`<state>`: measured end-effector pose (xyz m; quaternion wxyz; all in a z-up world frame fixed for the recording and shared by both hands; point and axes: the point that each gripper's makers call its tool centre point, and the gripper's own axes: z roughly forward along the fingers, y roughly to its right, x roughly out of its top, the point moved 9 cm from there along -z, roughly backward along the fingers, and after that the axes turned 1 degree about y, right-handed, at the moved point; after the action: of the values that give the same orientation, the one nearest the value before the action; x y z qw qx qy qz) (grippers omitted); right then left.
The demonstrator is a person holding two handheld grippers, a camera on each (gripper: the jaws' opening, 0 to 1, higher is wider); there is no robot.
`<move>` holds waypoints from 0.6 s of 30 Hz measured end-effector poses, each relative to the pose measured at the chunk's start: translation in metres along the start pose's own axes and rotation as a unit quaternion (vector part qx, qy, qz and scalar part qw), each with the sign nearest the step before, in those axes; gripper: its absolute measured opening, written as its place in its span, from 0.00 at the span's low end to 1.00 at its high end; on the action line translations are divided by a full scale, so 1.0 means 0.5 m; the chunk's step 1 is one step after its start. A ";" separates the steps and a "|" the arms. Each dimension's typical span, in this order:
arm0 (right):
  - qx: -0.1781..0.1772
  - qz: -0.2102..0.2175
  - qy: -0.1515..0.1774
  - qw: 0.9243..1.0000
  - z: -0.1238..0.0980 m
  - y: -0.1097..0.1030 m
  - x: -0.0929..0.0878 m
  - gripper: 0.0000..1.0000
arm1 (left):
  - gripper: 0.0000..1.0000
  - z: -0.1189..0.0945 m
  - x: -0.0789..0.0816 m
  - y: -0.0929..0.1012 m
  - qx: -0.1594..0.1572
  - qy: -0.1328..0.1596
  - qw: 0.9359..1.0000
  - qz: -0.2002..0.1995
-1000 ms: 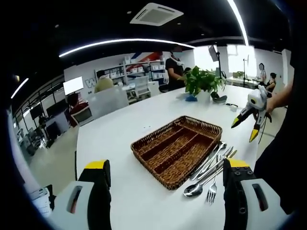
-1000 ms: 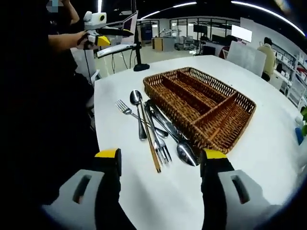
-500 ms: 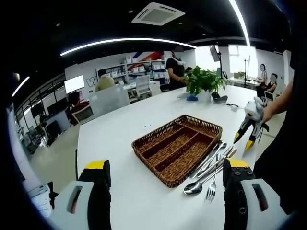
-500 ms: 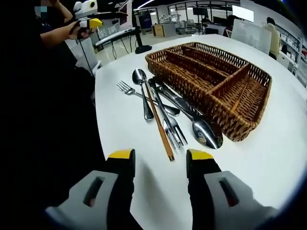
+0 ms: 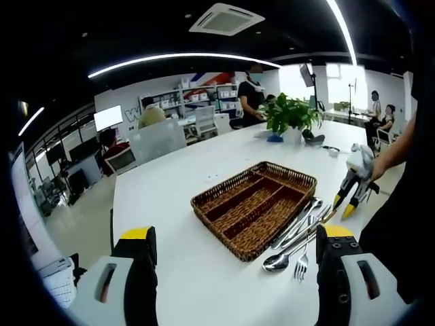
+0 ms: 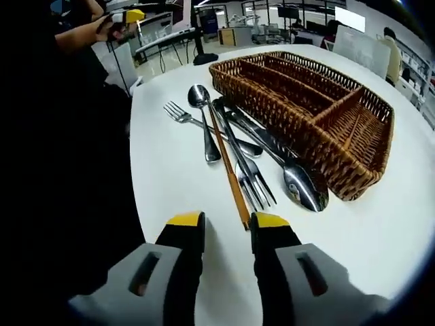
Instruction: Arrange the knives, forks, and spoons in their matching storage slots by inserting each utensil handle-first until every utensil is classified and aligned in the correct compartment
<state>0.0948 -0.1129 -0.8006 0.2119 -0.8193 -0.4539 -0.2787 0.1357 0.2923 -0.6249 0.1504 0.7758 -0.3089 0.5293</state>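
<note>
The heap of polished steel cutlery [image 6: 234, 146] lies loose on the white tabletop [image 6: 170, 183], just beside the long side of the brown woven wicker tray [image 6: 319, 102]. In the right gripper view the heap holds 2 spoons, at least 2 forks and what looks like a knife blade, partly overlapped. A slim wooden-handled utensil [image 6: 228, 173] runs lengthwise through the pile; its kind cannot be told. The large spoon bowl [image 6: 306, 187] rests close against the tray wall.

The tray has long slots divided by woven walls, plus 1 cross slot at an end; no utensil shows inside any slot.

The right gripper [image 6: 228, 221], with yellow-tipped black jaws, sits low over the table at the near end of the wooden handle. Its jaws stand a narrow gap apart, with the handle's tip at the gap; contact cannot be told.

In the left gripper view, the left gripper [image 5: 234, 234] has jaws wide apart, holding nothing, well back from the tray [image 5: 255, 207]. The cutlery [image 5: 299, 238] lies on the tray's right. A potted green plant [image 5: 289, 115] stands farther along the table.
</note>
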 end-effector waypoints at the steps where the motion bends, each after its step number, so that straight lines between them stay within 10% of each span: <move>1: -0.001 -0.005 -0.004 1.000 0.003 0.001 0.000 0.23 | 1.00 0.000 0.000 0.001 0.000 0.000 1.000 0.000; 18: -0.011 -0.071 -0.020 0.997 0.023 -0.004 0.013 0.10 | 1.00 -0.003 0.004 -0.004 0.000 0.001 1.000 0.003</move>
<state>0.0991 -0.1008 -0.8048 0.1730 -0.7932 -0.5117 -0.2813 0.1363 0.2941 -0.6223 0.1487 0.7746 -0.3110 0.5302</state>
